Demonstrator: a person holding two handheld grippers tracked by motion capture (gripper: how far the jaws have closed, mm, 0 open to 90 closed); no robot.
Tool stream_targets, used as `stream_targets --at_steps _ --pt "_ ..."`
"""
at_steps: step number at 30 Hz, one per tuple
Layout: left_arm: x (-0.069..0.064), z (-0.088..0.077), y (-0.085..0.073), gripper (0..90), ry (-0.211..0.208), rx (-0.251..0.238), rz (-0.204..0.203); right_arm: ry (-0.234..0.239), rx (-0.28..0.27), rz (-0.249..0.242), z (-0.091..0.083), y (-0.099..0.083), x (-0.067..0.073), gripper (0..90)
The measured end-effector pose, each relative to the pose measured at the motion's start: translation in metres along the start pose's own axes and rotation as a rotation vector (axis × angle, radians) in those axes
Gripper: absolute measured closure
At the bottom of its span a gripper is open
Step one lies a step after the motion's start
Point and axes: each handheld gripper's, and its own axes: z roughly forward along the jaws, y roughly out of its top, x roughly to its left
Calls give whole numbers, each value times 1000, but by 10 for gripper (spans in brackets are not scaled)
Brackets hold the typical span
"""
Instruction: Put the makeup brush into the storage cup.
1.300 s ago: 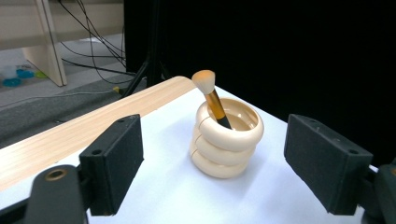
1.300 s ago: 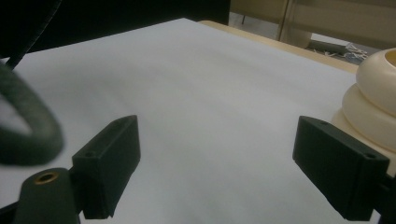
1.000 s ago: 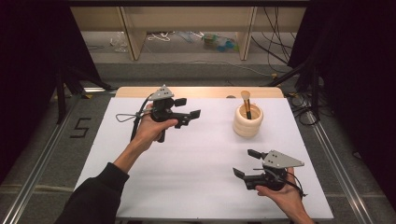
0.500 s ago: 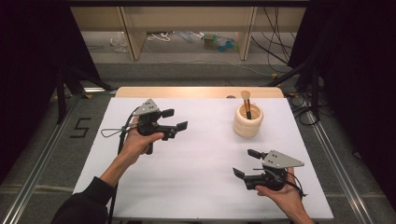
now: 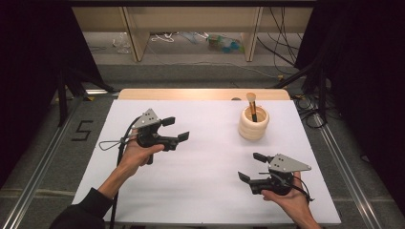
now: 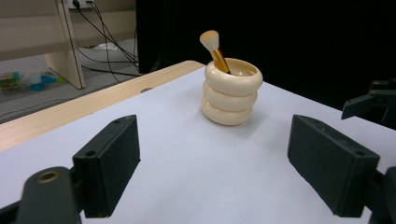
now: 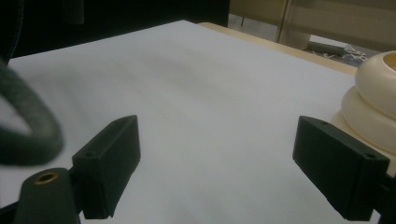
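Both grippers wide, empty; left gripper (image 5: 175,129) faces brush (image 6: 214,49) in holder (image 6: 231,91); approach level, pinch handle above rim.

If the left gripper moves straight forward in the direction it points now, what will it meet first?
Probably the cream ringed holder with the makeup brush. It stands nearly centred ahead of the open left gripper, with bare white table cover between. Depth is uncertain.

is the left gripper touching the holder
Apart. The high view shows bare white table between the open left gripper and the holder.
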Motion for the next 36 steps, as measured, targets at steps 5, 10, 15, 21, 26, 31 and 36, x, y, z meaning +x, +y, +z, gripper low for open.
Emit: stream_targets --at_steps 5,10,15,21,26,31,36 --pt "-2 -4 -6 174 1 7 0 1 -15 3 2 0 0 161" --pt "-5 -9 -12 176 3 7 3 -9 4 -2 -1 1 0 161" --pt "-8 -14 -21 181 17 -5 21 -6 -22 2 0 0 0 161" --pt "-12 -21 -30 181 18 -1 11 -3 -13 13 -1 1 1 161" --pt "-13 -27 -33 180 11 -11 13 -1 -24 16 0 1 1 161" --pt "-13 -32 -39 179 14 -10 16 3 -17 23 -2 1 2 161" --pt "-12 -38 -45 177 23 -8 8 -3 -25 12 -1 1 0 160"
